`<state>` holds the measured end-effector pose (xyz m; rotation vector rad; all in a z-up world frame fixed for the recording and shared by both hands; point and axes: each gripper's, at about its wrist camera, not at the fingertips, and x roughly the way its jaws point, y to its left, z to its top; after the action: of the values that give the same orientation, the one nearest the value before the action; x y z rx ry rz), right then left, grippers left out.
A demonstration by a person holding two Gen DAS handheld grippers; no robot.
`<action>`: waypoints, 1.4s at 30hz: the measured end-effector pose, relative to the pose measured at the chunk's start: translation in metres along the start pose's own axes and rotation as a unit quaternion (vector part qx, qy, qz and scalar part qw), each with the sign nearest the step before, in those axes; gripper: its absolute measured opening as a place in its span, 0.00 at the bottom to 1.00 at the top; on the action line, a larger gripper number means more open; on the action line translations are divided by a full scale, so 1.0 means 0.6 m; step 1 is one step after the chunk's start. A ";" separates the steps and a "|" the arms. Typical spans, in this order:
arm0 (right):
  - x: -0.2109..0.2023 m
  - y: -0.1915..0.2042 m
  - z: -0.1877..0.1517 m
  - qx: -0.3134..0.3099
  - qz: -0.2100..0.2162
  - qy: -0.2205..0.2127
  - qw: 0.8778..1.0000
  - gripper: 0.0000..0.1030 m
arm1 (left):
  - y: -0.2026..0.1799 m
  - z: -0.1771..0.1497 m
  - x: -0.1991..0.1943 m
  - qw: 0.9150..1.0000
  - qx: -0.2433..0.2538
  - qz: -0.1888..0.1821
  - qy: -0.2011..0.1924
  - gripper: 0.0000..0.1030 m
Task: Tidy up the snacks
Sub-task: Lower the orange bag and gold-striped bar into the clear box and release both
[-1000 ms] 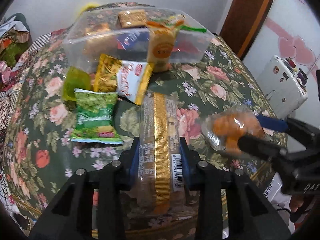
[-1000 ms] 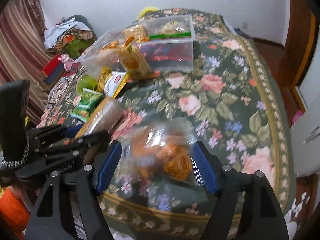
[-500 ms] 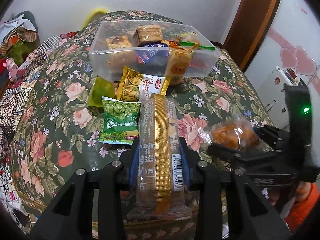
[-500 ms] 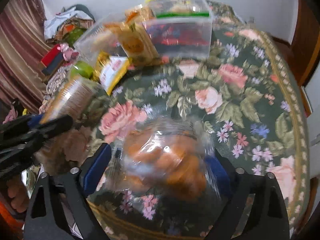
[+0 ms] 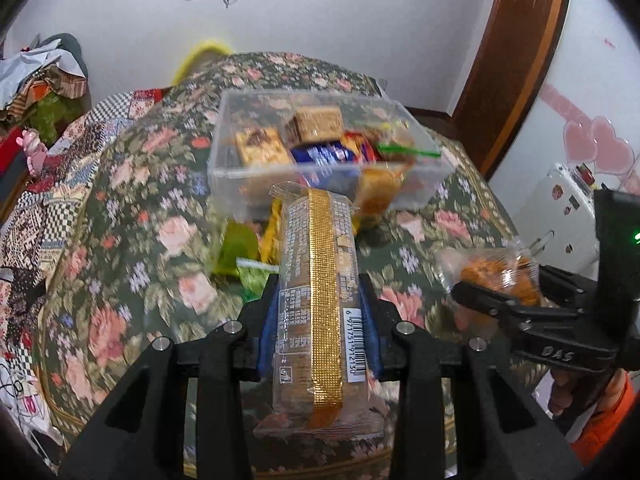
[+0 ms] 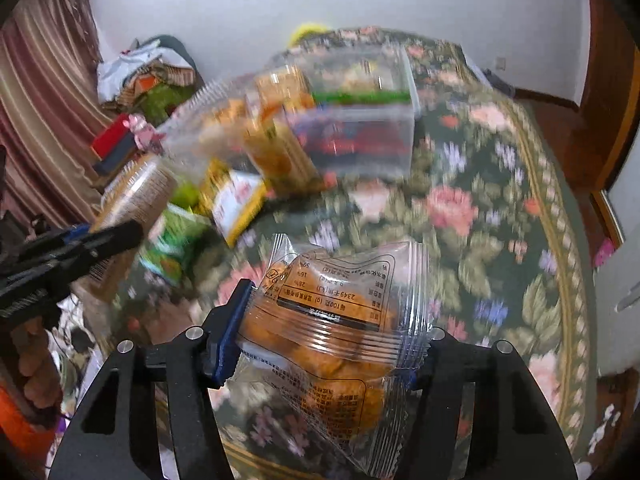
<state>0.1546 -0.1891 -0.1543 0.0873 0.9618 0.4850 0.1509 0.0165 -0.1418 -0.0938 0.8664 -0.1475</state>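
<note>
My left gripper (image 5: 318,312) is shut on a long biscuit pack with a gold stripe (image 5: 320,280) and holds it above the table. My right gripper (image 6: 328,320) is shut on a clear bag of orange pastries (image 6: 332,332), also held in the air; the bag shows at the right of the left wrist view (image 5: 496,276). A clear plastic box (image 5: 320,152) with several snacks in it stands farther back on the floral table; it also shows in the right wrist view (image 6: 360,120). Loose packets lie in front of it: green (image 6: 172,240), yellow-white (image 6: 236,204), orange (image 6: 280,156).
The round table has a dark floral cloth (image 5: 132,216) with its front edge just below my grippers. A white appliance (image 5: 560,208) and a wooden door frame (image 5: 512,60) are to the right. Clothes and a curtain (image 6: 36,92) are to the left.
Both grippers have risen from the table with their packs, and the view now looks down into the clear box from higher up. The right gripper's bag has turned label side up.
</note>
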 end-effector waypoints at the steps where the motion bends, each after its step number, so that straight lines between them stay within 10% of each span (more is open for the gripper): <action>1: -0.005 0.004 0.010 -0.001 0.002 -0.008 1.000 0.56 | 0.002 0.008 -0.003 1.000 -0.001 0.001 -0.005 0.35; 19: -0.021 0.035 0.192 -0.020 0.009 -0.121 0.992 0.56 | 0.057 0.173 0.010 0.998 -0.022 0.015 -0.059 0.35; 42: 0.129 -0.003 0.278 -0.015 -0.021 -0.065 0.998 0.56 | 0.051 0.248 0.182 0.999 -0.030 0.007 -0.014 0.35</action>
<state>0.3259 -0.1338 -0.1177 0.0712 0.8277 0.4492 0.3371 0.0319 -0.1325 -0.1460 0.8440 -0.1067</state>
